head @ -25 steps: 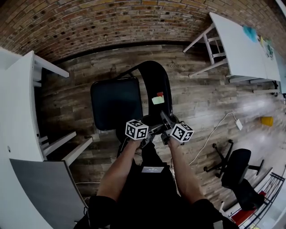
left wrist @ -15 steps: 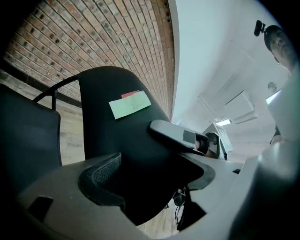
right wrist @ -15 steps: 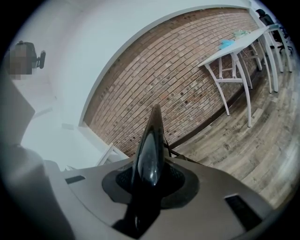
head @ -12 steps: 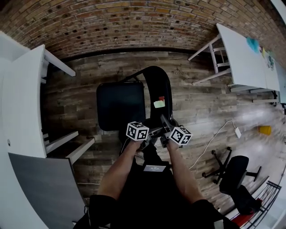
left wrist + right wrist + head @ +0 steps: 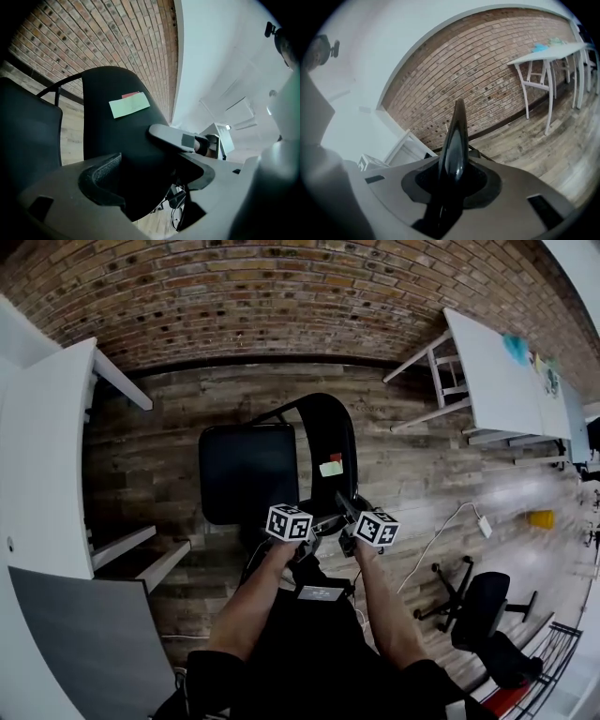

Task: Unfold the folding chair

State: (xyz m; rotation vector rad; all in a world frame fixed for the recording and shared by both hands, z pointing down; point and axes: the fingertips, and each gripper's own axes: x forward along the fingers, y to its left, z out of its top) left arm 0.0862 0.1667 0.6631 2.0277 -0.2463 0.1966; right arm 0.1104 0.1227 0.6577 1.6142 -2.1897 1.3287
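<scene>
Straddling the folding chair (image 5: 248, 470), left hand-held gripper (image 5: 150, 180) pinches, right hand-held gripper (image 5: 455, 180) just loosening.

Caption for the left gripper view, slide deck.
Left tongs around black chair backrest bearing a green note; brick wall behind.

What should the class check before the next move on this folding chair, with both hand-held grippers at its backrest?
1. The seat is folded down, facing up: ok.
2. The left hand-held gripper clamps the backrest: ok.
3. The right hand-held gripper has the backrest edge between its jaws, which have just been opening; firm hold: cannot tell.
4. All feet planted: cannot tell, hidden from above.
5. The cable lies apart from seat and backrest: ok.
</scene>
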